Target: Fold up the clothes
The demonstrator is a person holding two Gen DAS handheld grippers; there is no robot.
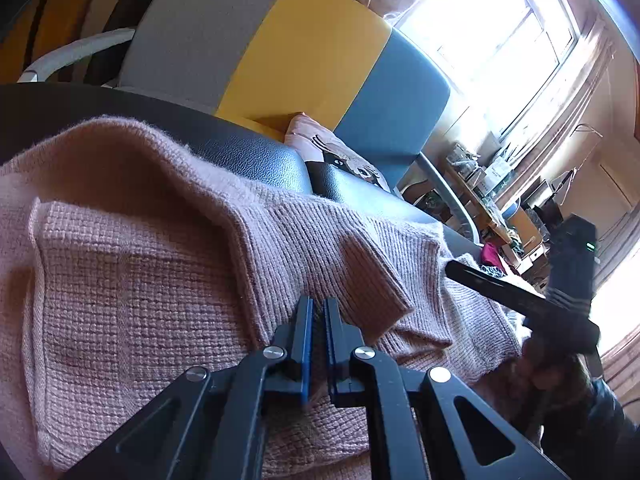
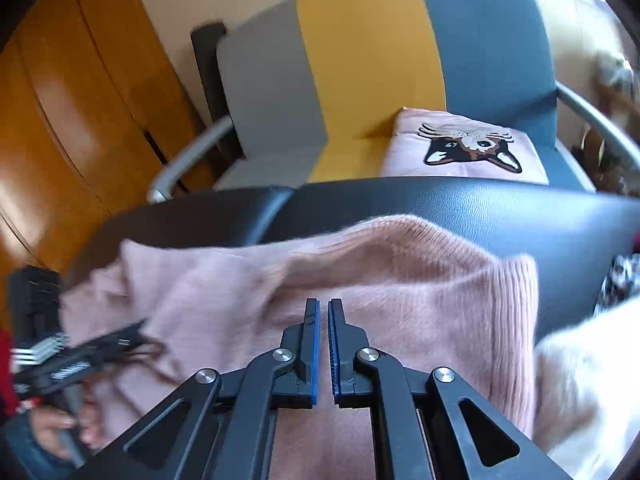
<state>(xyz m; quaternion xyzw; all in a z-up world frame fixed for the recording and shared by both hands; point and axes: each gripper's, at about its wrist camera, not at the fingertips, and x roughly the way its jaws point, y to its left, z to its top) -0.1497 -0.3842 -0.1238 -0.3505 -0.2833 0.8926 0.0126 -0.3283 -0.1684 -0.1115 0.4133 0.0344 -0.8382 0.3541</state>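
Note:
A pink knit sweater (image 1: pixel 140 280) lies rumpled on a black leather surface (image 1: pixel 248 152). In the left wrist view my left gripper (image 1: pixel 318 304) is shut on a fold of the sweater, with darker knit pinched between its blue pads. The right gripper (image 1: pixel 450 266) comes in from the right, and the ribbed hem (image 1: pixel 416 248) rises to its tip. In the right wrist view my right gripper (image 2: pixel 324 304) is shut over the sweater (image 2: pixel 400 280), with only a thin pink slit between the pads. The left gripper (image 2: pixel 132 334), held by a hand (image 2: pixel 60 428), grips the sweater's left edge.
Behind the black surface (image 2: pixel 480 208) stands a chair striped grey, yellow and blue (image 2: pixel 360 60), with a pink cat cushion (image 2: pixel 464 148) on its seat. A cream garment (image 2: pixel 580 380) lies at the right. Wooden cupboard doors (image 2: pixel 80 100) are at the left. A cluttered desk (image 1: pixel 492 184) stands under the window.

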